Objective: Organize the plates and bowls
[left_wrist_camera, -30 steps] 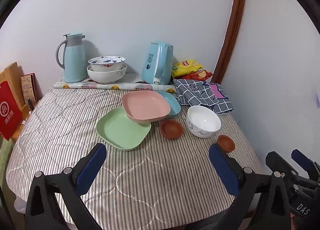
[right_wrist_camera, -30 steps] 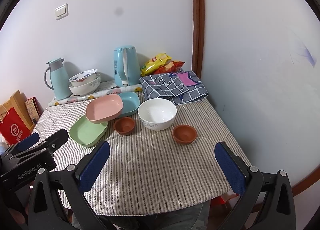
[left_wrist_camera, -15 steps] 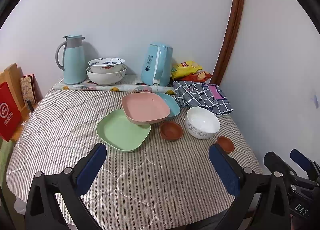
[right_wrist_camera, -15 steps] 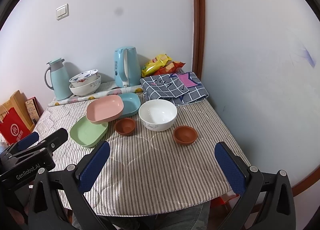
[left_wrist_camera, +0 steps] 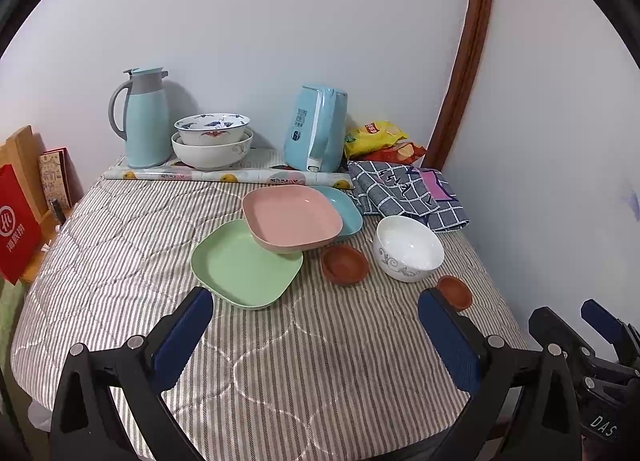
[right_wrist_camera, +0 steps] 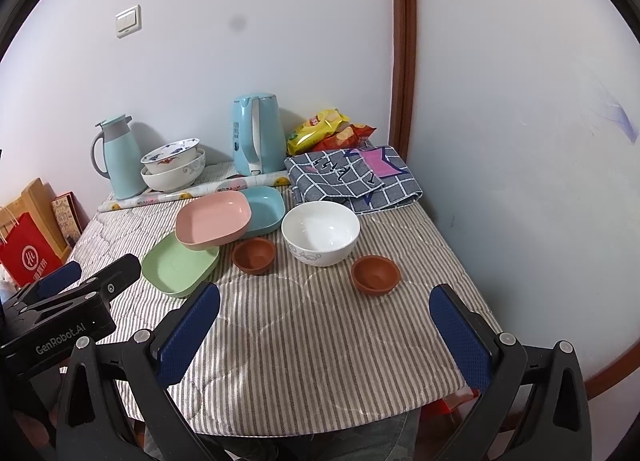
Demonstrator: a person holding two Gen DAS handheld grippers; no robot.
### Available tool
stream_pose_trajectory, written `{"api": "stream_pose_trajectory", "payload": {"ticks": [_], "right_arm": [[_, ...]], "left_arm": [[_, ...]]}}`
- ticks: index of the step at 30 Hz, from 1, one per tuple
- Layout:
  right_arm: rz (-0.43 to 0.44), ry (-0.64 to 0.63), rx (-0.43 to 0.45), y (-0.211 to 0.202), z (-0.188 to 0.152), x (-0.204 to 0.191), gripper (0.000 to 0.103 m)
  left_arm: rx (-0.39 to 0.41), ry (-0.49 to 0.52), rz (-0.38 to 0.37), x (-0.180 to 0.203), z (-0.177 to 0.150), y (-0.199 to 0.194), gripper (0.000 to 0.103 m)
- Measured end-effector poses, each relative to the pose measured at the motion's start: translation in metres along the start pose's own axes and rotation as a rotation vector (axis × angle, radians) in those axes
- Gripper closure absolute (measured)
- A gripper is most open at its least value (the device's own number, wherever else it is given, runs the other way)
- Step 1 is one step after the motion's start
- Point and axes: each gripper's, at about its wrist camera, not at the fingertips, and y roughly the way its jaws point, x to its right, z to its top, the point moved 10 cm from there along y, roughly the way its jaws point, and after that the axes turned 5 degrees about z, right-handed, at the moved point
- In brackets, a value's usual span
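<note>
Striped quilted cloth (right_wrist_camera: 304,333) covers the table. Left gripper (left_wrist_camera: 316,325) and right gripper (right_wrist_camera: 324,325) both hover wide and empty.

At 10 o'clock the pink plate (right_wrist_camera: 214,219) leans across the green plate (right_wrist_camera: 176,265) and blue plate (right_wrist_camera: 264,207); a careless lift could tip it.

At 12 o'clock sit 2 brown bowls (right_wrist_camera: 254,255) and the white bowl (right_wrist_camera: 320,231), all empty.

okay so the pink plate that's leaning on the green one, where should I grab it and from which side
Pinch the pink plate at its raised near rim, over the green plate, coming from the front with the left hand-held gripper. That edge sits propped up, leaving a gap underneath for a finger.
</note>
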Motion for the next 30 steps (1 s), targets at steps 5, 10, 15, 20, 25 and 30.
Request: {"api": "stream_pose_trajectory", "payload": {"ticks": [5, 10, 15, 20, 25, 30], "right_arm": [[0.019, 0.012, -0.009, 0.010, 0.002, 0.000, 0.000], [0.020, 0.041, -0.019, 0.028, 0.003, 0.005, 0.000], [-0.003, 0.066, -0.050, 0.052, 0.003, 0.013, 0.000], [0.048, 0.100, -0.086, 0.071, 0.006, 0.011, 0.000], [0.047, 0.062, -0.096, 0.087, 0.015, 0.001, 0.000], [0.089, 0.043, -0.110, 0.107, 0.027, -0.016, 0.001]], "left_arm": [[-0.029, -0.007, -0.013, 0.000, 0.000, 0.017, 0.000], [-0.054, -0.021, 0.020, -0.009, 0.002, 0.037, 0.000], [-0.078, -0.027, 0.051, -0.017, 0.006, 0.052, 0.000], [-0.103, -0.011, 0.069, -0.020, 0.010, 0.066, 0.001], [-0.096, -0.008, 0.081, -0.025, 0.020, 0.076, 0.001], [-0.104, -0.012, 0.105, -0.036, 0.029, 0.091, 0.001]]}}
